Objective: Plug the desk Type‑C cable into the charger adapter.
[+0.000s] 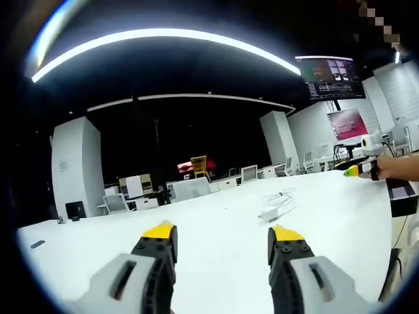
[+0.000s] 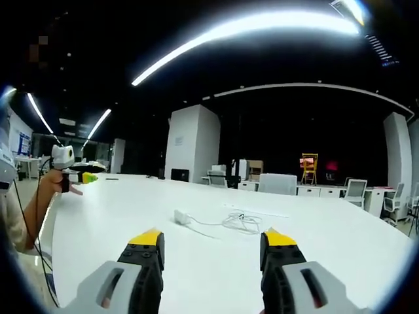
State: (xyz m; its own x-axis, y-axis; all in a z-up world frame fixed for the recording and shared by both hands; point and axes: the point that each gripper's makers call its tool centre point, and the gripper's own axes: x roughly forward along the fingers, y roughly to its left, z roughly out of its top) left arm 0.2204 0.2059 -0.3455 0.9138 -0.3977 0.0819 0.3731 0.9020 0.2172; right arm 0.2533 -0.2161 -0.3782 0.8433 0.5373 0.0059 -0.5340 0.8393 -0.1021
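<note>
Cable [image 2: 243,222] and adapter [image 2: 182,216] lie out on the big white table [image 2: 340,261], loose, nothing holding them; the task looks not yet begun. The table is the largest thing here, wide and bare around the two items, so they are easy to reach from either side. In the left gripper view the same adapter [image 1: 269,214] sits past the jaw tips with the cable [image 1: 280,197] bundled just behind it on the table [image 1: 98,242].

The cable is a white coil with one strand running toward the adapter; whether its plug touches the adapter I cannot tell, too small. Judging by the layout, the free end still has to be picked out of the coil.

Left gripper [image 1: 222,237] hovers low over the table, fingers apart, nothing between them, aimed roughly at the adapter. Right gripper [image 2: 213,242] hovers the same way from the other side, fingers apart and empty, with the cable and adapter near but ahead of the tips. Both look held in a ready pose, one per item probably.

Each gripper also shows at the edge of the other's view, yellow tip out over the table edge, gripped by a hand [image 1: 396,167]; the other hand [image 2: 71,183] and forearm show on the opposite side.

Background: white desks, chairs, a pillar [image 2: 192,142], a wall screen [image 1: 329,77], ceiling light strips. Small yellow chair [image 2: 308,163] far back.
</note>
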